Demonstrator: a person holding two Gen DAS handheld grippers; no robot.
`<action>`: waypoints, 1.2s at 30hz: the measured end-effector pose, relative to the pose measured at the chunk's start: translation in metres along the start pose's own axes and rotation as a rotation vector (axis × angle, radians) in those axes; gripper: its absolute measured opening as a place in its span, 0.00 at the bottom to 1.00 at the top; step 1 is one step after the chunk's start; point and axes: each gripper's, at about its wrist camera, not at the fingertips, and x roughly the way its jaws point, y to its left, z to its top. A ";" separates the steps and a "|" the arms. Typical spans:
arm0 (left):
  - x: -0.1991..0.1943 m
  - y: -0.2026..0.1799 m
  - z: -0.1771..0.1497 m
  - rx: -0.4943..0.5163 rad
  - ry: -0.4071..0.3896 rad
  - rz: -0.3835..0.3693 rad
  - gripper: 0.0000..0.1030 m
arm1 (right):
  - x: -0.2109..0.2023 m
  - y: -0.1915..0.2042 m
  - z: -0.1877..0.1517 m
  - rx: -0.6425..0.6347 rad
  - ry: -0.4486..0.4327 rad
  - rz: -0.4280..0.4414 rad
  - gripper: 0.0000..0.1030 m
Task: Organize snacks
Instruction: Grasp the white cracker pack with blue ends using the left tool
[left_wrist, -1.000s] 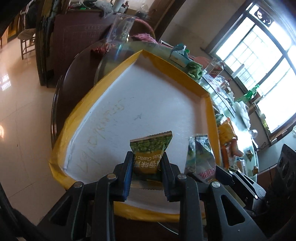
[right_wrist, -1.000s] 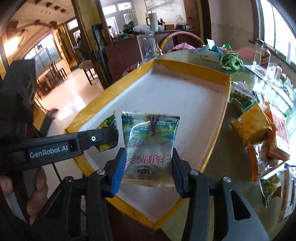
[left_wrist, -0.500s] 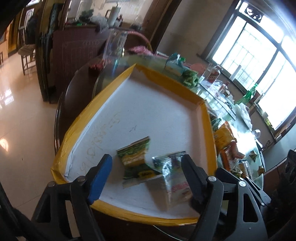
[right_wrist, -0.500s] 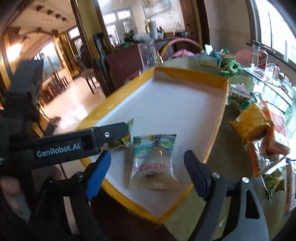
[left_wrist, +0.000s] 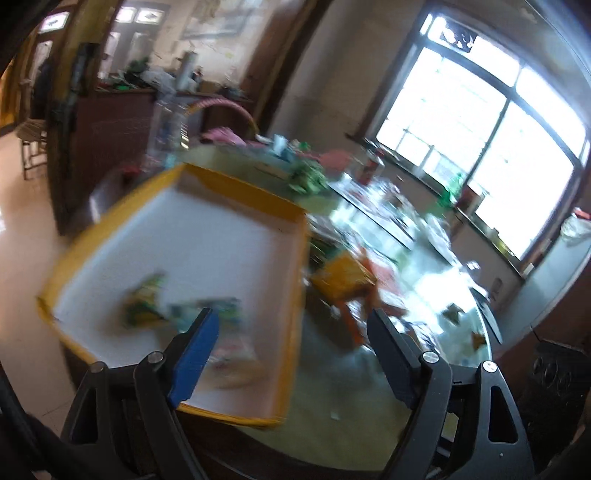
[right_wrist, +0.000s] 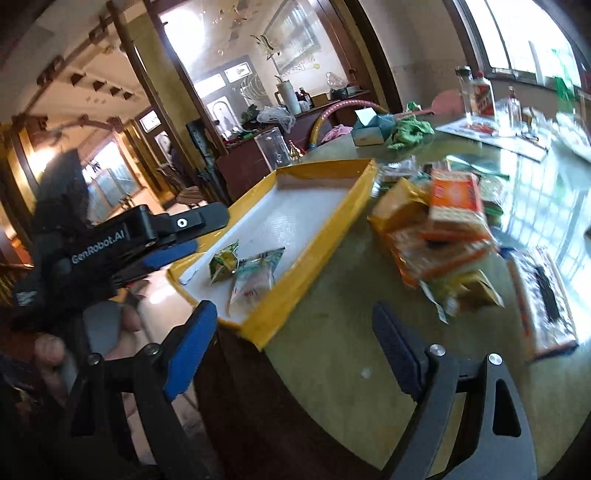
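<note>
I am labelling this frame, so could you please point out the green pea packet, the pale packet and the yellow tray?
Green pea packet (right_wrist: 223, 263), right wrist view, its middle.
Pale packet (right_wrist: 255, 278), right wrist view, its front face.
Yellow tray (right_wrist: 325, 236), right wrist view, its right wall.

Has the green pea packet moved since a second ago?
Yes. The green pea packet left the left gripper, whose jaws have just been opening, and now lies flat on the yellow tray near its front rim.

Strong daylight is admitted through the window (left_wrist: 476, 155), glare is thrown on the tabletop (right_wrist: 535, 192), and motion blur and fisheye bending are seen.
</note>
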 end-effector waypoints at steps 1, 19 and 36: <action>0.005 -0.007 -0.001 0.010 0.019 -0.010 0.80 | -0.009 -0.010 -0.001 0.024 0.004 0.042 0.83; 0.048 -0.099 -0.038 0.214 0.230 -0.090 0.80 | -0.066 -0.167 0.006 0.373 -0.044 -0.291 0.56; 0.075 -0.136 -0.049 0.417 0.285 -0.130 0.80 | -0.069 -0.145 -0.031 0.392 0.008 -0.232 0.31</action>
